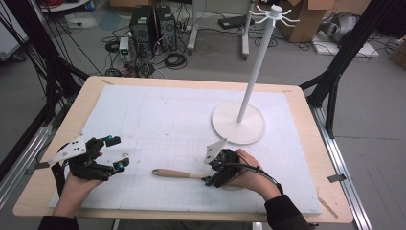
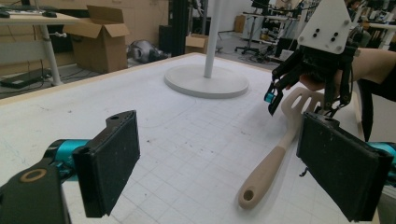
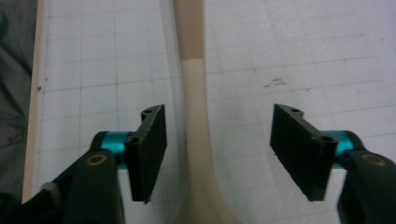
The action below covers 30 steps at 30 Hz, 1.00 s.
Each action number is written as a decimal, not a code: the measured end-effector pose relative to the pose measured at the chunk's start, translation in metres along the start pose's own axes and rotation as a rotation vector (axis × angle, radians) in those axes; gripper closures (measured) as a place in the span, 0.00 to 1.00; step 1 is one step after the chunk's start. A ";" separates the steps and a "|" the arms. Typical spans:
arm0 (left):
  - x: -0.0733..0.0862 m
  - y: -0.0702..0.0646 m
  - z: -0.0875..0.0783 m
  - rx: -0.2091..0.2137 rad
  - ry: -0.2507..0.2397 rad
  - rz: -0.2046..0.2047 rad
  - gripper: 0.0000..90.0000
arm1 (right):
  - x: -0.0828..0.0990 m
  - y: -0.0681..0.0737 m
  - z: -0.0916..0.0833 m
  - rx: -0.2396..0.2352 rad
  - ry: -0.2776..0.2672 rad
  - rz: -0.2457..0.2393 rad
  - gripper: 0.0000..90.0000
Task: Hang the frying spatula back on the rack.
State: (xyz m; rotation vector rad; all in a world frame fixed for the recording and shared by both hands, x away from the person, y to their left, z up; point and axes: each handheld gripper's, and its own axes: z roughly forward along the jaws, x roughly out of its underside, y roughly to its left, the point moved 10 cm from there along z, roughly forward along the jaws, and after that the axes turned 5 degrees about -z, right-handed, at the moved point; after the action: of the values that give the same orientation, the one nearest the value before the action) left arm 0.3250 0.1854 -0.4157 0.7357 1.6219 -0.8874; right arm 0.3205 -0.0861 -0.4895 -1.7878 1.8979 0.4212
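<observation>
A wooden-edged table (image 1: 306, 124) carries a white gridded mat (image 1: 163, 120) that covers nearly all of its top. On the far right part of the mat stands a white rack stand (image 1: 238, 122), a round flat base with a tall thin pole rising to a ring of small hooks at the top; in the left gripper view its base (image 2: 205, 81) sits well beyond the grippers. Near the front edge of the mat lies a slotted spatula (image 1: 178, 173), its tan wooden handle pointing toward the person's left and its pale head under the right gripper; the left gripper view shows the handle (image 2: 262, 175) with a hole at its end and the slotted head (image 2: 303, 99) flat on the mat. The right gripper (image 1: 214, 172), held in the person's right hand (image 1: 249, 175), hangs over the pale neck of the spatula with its jaws spread wide, one on either side of the neck (image 3: 196, 135) and clear of it, gripping nothing. The left gripper (image 1: 115, 152), held in the left hand (image 1: 79, 179) at the front left of the mat, is also wide open and empty, well apart from the handle's end and pointing toward it.
</observation>
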 end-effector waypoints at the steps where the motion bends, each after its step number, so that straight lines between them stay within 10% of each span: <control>1: 0.000 0.000 0.000 0.002 0.000 0.001 0.15 | 0.001 -0.001 0.001 0.001 0.013 -0.008 0.47; 18: 0.004 -0.003 0.005 0.011 0.026 0.009 0.15 | 0.005 0.009 0.015 -0.098 0.167 -0.031 0.74; 24: 0.004 -0.004 0.006 0.012 0.030 0.010 0.16 | 0.004 0.006 0.015 -0.127 0.208 0.052 0.81; 30: 0.004 -0.006 0.007 0.019 0.031 0.013 0.16 | 0.004 0.007 0.016 -0.113 0.220 0.038 0.82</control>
State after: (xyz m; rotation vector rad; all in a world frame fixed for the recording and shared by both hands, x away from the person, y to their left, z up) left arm 0.3229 0.1767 -0.4197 0.7762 1.6364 -0.8864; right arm 0.3160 -0.0798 -0.5053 -1.9425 2.0977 0.3644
